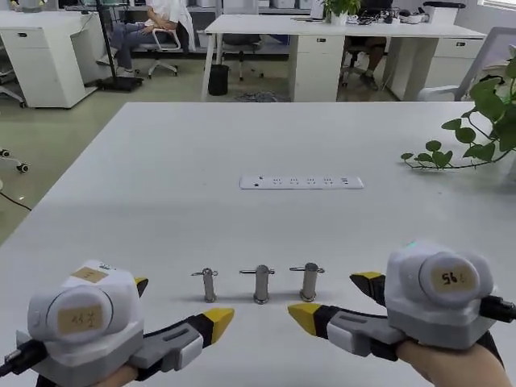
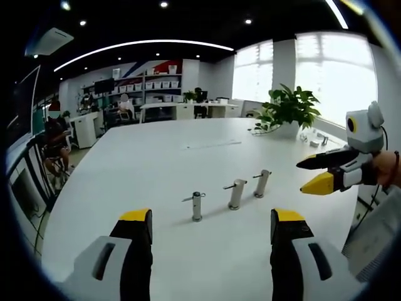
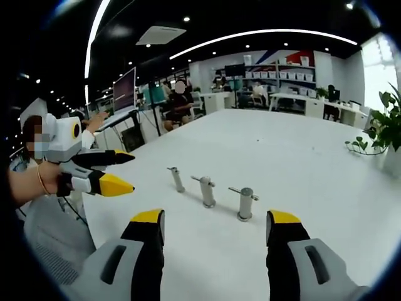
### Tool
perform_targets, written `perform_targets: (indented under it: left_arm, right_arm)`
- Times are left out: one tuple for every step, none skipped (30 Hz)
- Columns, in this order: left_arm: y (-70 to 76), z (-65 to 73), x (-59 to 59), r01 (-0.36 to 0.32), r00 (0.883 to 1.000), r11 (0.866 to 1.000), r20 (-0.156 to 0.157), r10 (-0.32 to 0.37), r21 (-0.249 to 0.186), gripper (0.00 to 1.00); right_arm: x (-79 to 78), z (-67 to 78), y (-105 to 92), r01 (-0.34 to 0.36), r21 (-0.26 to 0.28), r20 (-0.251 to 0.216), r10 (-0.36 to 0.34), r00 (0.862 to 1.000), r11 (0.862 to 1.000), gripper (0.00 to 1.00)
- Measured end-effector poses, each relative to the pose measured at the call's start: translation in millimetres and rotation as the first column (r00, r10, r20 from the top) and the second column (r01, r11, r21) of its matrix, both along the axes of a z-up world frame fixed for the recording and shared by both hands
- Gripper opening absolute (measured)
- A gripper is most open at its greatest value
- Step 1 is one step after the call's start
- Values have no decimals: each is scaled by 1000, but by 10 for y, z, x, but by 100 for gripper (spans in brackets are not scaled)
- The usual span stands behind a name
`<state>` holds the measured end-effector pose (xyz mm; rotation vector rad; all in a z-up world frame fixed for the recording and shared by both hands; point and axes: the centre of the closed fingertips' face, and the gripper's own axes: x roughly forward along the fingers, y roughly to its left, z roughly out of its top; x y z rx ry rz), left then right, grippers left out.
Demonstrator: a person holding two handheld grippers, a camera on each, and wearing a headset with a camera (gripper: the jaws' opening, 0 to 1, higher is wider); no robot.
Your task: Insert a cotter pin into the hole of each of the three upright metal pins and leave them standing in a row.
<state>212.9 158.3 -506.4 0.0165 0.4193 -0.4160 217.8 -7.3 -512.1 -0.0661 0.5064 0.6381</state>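
Three upright metal pins stand in a row near the table's front edge: left pin (image 1: 209, 285), middle pin (image 1: 260, 283), right pin (image 1: 309, 281). Each has a thin cotter pin sticking out sideways near its top. The same row is seen from the left gripper view (image 2: 197, 205) (image 2: 236, 194) (image 2: 262, 183) and the right gripper view (image 3: 177, 179) (image 3: 206, 191) (image 3: 244, 203). My left gripper (image 1: 181, 305) is open, low and left of the row, holding nothing. My right gripper (image 1: 334, 297) is open, just right of the row, also with nothing in it.
A white power strip (image 1: 301, 182) lies flat in the middle of the table (image 1: 161, 185). A potted plant (image 1: 484, 121) trails over the far right edge. Desks, chairs and a seated person (image 1: 153, 24) are beyond the table.
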Motion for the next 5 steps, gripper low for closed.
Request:
perform_targets:
  left_arm:
    - [-3, 0, 2, 0, 1000, 1000, -1, 0, -1, 76]
    - [-6, 0, 2, 1, 1000, 1000, 0, -1, -2, 76]
    - [-10, 0, 2, 3, 1000, 1000, 0, -3, -2, 76]
    - [-11, -3, 1, 4, 1000, 1000, -1, -4, -1, 76]
    - [-12, -6, 0, 5, 1000, 1000, -2, -5, 0, 76]
  right_arm:
    - [-9, -13, -5, 1, 0, -4, -1, 1000, 1000, 63]
    - [-14, -23, -8, 2, -2, -7, -2, 1000, 1000, 63]
    - [-23, -37, -14, 4, -5, -10, -4, 1000, 1000, 63]
    - [-28, -40, -15, 4, -7, -10, -4, 1000, 1000, 62]
    - [-35, -44, -17, 4, -9, -11, -4, 1000, 1000, 63]
